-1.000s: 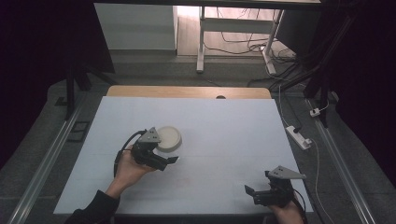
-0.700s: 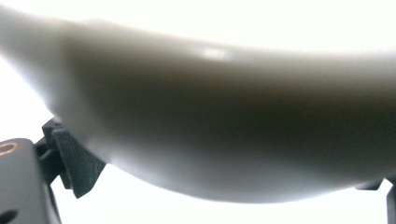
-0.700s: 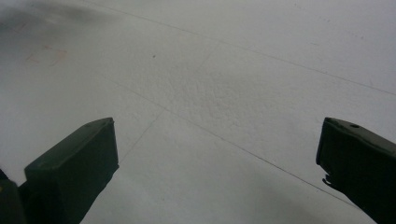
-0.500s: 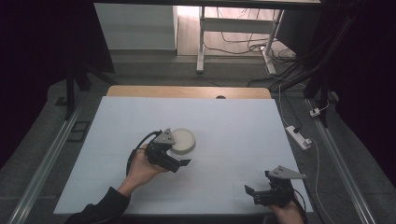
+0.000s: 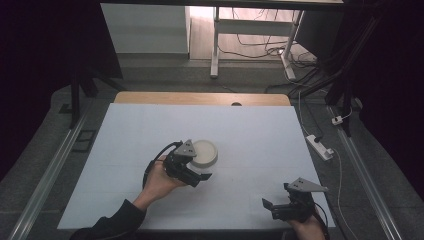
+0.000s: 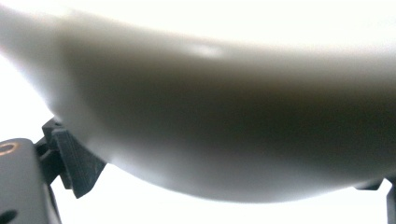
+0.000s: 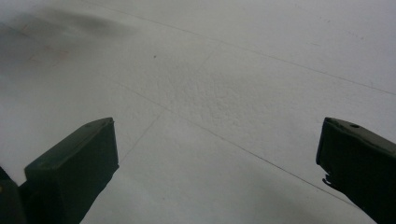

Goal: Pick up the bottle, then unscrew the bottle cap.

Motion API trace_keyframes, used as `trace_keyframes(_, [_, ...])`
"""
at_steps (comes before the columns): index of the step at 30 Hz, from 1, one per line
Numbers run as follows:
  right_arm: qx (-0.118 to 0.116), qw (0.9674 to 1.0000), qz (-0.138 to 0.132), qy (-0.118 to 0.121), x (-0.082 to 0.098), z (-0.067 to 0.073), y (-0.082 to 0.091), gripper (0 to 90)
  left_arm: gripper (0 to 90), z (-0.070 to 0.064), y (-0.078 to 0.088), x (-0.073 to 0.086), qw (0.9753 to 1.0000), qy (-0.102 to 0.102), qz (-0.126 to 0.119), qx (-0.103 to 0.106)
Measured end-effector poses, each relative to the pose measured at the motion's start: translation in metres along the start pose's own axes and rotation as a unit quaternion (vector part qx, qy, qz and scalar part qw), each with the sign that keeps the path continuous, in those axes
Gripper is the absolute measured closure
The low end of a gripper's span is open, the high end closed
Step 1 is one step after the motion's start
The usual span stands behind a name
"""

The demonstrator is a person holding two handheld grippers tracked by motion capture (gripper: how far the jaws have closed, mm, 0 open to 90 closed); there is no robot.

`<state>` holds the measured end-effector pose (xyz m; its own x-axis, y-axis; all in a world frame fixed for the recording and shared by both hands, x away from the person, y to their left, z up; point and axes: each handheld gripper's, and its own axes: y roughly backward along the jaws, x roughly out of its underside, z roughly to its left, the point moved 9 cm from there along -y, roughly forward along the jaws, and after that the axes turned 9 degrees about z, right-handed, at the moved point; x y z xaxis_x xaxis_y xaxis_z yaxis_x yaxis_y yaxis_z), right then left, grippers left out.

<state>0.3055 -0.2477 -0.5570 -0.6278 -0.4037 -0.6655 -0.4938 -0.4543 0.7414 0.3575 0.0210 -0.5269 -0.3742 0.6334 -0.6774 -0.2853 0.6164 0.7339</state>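
My left gripper (image 5: pixel 196 167) and the white bowl (image 5: pixel 204 153) it carries now sit farther toward three o'clock on the white table (image 5: pixel 260 130) than a second ago, near the middle. My left hand (image 5: pixel 159 181) and sleeve (image 5: pixel 112 222) reach further in from six o'clock.

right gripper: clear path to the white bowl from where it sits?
Probably yes. The right gripper rests open near the table's front edge, with bare table between it and the white bowl. The left gripper crowds the bowl's near-left side.
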Motion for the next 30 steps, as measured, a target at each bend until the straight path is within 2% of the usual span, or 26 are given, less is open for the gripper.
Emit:
trace_keyframes(14, [-0.002,1.0,-0.006,0.003,-0.001,0.001,0.001,0.0,7.8,-0.001,0.002,0.003,1.0,-0.008,0.0,0.0])
trace_keyframes(18, [-0.004,0.9999,-0.007,0.008,-0.002,0.003,0.002,0.0,7.8,-0.001,0.002,0.003,1.0,-0.003,-0.005,0.001])
trace_keyframes(24, [-0.02,0.9994,-0.024,0.016,-0.009,0.011,0.006,0.0,7.8,0.0,0.002,0.005,1.0,0.002,-0.008,0.005])
trace_keyframes(27, [-0.027,0.9989,-0.028,0.027,-0.014,0.017,0.007,0.0,7.8,0.0,0.002,0.007,1.0,-0.003,-0.003,0.003])
trace_keyframes(30, [-0.036,0.9981,-0.031,0.037,-0.018,0.024,0.007,0.0,7.8,-0.001,0.001,0.007,1.0,0.002,-0.008,0.003])
